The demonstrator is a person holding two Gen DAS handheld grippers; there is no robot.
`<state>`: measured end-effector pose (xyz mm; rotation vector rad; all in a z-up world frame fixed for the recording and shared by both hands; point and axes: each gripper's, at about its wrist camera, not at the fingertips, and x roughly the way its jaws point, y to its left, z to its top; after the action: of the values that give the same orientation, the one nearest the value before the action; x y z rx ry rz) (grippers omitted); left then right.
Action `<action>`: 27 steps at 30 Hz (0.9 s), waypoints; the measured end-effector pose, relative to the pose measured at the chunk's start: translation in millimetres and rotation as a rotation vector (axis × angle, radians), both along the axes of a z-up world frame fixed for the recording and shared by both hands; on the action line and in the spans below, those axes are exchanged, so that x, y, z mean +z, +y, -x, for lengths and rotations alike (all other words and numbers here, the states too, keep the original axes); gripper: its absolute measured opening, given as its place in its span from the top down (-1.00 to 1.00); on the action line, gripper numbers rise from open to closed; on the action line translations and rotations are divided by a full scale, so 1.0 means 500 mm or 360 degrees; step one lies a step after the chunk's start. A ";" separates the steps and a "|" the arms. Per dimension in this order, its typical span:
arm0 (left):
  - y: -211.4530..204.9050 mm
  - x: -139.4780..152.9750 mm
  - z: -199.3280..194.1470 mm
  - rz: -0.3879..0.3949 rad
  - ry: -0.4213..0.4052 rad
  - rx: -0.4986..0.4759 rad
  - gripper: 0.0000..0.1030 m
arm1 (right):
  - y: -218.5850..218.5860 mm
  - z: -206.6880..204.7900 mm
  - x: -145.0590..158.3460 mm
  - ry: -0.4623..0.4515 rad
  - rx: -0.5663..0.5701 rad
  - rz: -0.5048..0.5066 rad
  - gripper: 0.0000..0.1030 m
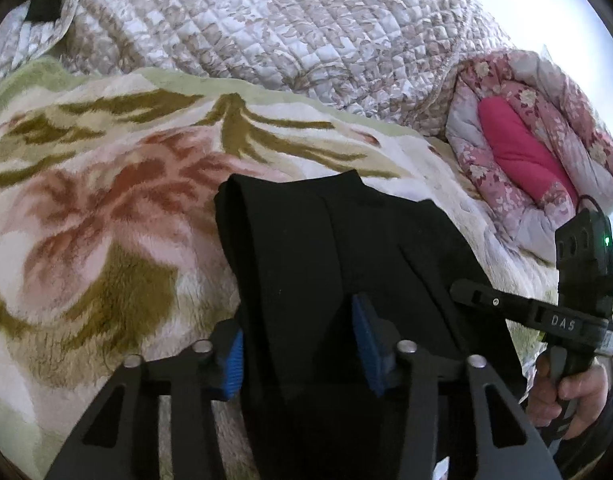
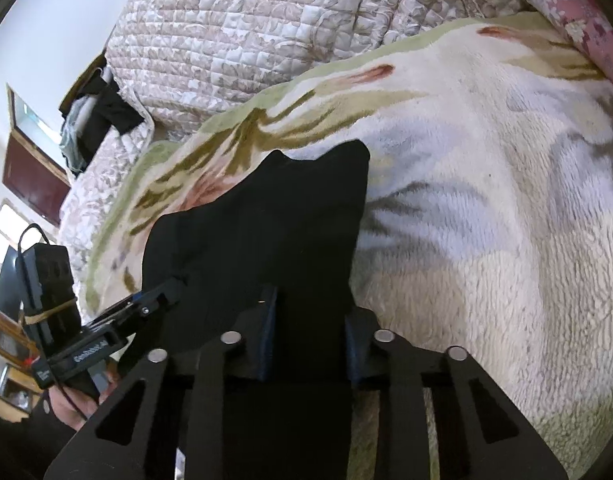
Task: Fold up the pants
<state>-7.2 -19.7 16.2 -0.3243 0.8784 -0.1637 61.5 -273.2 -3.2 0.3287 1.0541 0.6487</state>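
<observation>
Floral fleece blanket covers the bed ahead of my tools. My left gripper stands half-wide, black pants between its pads; contact unclear. My right gripper is narrow, apparently pinching cloth. Risk: uneven grips let one edge slip, skewing the fold. Pants run lengthwise away from both grippers, far end pointing toward the quilt.

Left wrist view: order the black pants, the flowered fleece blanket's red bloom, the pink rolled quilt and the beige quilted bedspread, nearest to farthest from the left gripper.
1. black pants, between the left gripper fingers
2. red bloom, left
3. pink rolled quilt, right
4. beige quilted bedspread, at the back
</observation>
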 end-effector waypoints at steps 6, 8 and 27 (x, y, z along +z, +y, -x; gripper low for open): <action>-0.014 0.013 -0.009 -0.0038 -0.0004 -0.0020 0.35 | 0.014 -0.009 0.002 -0.0015 -0.0009 0.0032 0.62; -0.021 0.022 -0.006 -0.0065 -0.0017 -0.0028 0.41 | 0.018 -0.003 0.013 -0.0055 0.0001 0.0042 0.66; 0.004 0.124 -0.061 -0.0220 -0.0138 -0.0054 0.49 | 0.079 -0.048 0.134 -0.0252 0.0058 -0.0078 0.69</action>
<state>23.2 -17.6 78.5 -0.1718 0.8052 -0.1466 85.7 -233.5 63.6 0.2963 0.8954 0.7224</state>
